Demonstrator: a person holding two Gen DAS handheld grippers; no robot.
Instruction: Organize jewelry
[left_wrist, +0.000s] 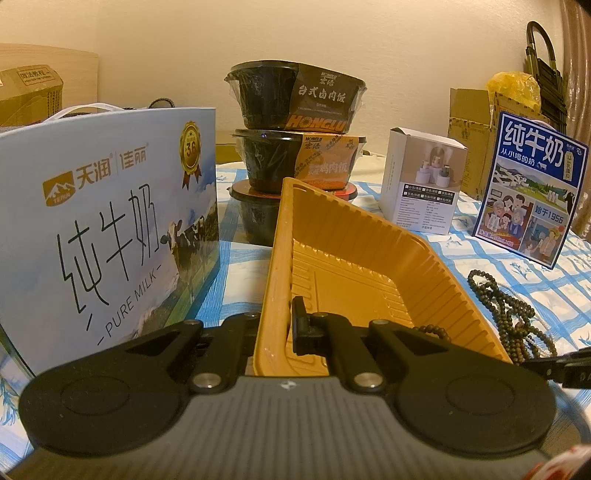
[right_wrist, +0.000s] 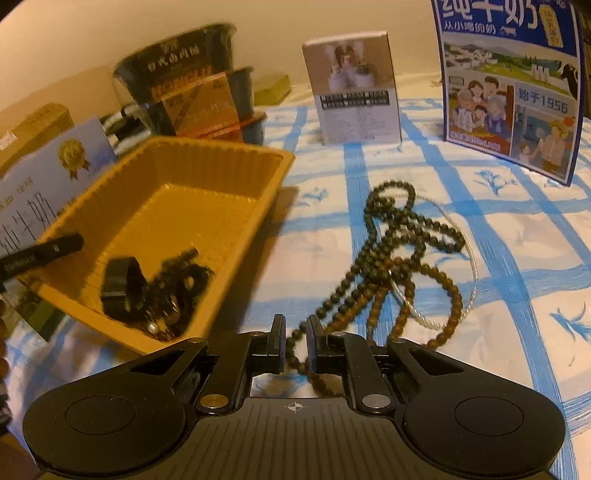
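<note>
A yellow plastic tray (left_wrist: 369, 258) sits tilted on the blue-checked cloth; my left gripper (left_wrist: 275, 325) is shut on its near rim. In the right wrist view the tray (right_wrist: 177, 206) holds several dark bead pieces (right_wrist: 173, 291), with the left gripper's finger (right_wrist: 122, 288) inside it. A pile of dark and brown bead strings (right_wrist: 402, 258) with a thin white pearl strand (right_wrist: 458, 236) lies on the cloth right of the tray; it also shows in the left wrist view (left_wrist: 509, 310). My right gripper (right_wrist: 295, 339) is narrowly apart with a bead string running between its fingers.
A light-blue milk carton (left_wrist: 103, 229) stands left of the tray. Stacked black food bowls (left_wrist: 295, 147) are behind it. A white box (left_wrist: 421, 181) and a dark-blue milk box (left_wrist: 532, 184) stand at the back right. Cardboard boxes (left_wrist: 472, 140) are beyond.
</note>
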